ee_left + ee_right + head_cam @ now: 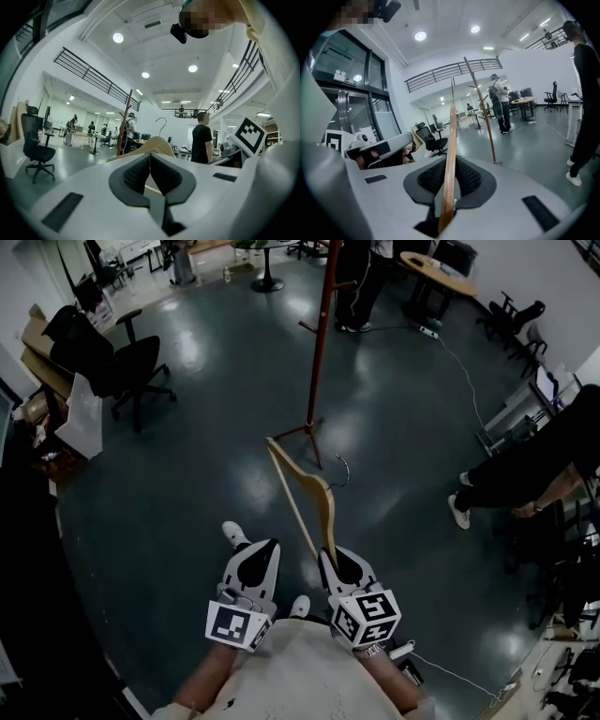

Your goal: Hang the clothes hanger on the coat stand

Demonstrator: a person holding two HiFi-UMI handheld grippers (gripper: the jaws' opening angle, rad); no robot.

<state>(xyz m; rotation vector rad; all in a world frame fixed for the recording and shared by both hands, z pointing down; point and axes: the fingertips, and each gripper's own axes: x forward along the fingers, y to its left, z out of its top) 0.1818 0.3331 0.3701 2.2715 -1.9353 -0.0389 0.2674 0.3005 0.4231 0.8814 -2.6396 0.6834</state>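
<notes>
A pale wooden clothes hanger (309,491) with a metal hook (343,469) sticks out forward from my right gripper (339,560), whose jaws are shut on its bar (450,159). My left gripper (256,556) is beside it, jaws shut on nothing (149,161). The reddish-brown coat stand (322,329) rises from the dark floor well ahead of both grippers, its feet (307,432) just beyond the hanger tip. In the right gripper view the coat stand (483,112) leans across the middle; in the left gripper view the hanger (145,146) shows past the jaws.
A black office chair (127,367) and cardboard stand at the left. A person's legs (506,474) are at the right, another person (361,282) stands behind the stand near a round table (436,273). A white cable (469,381) runs over the floor.
</notes>
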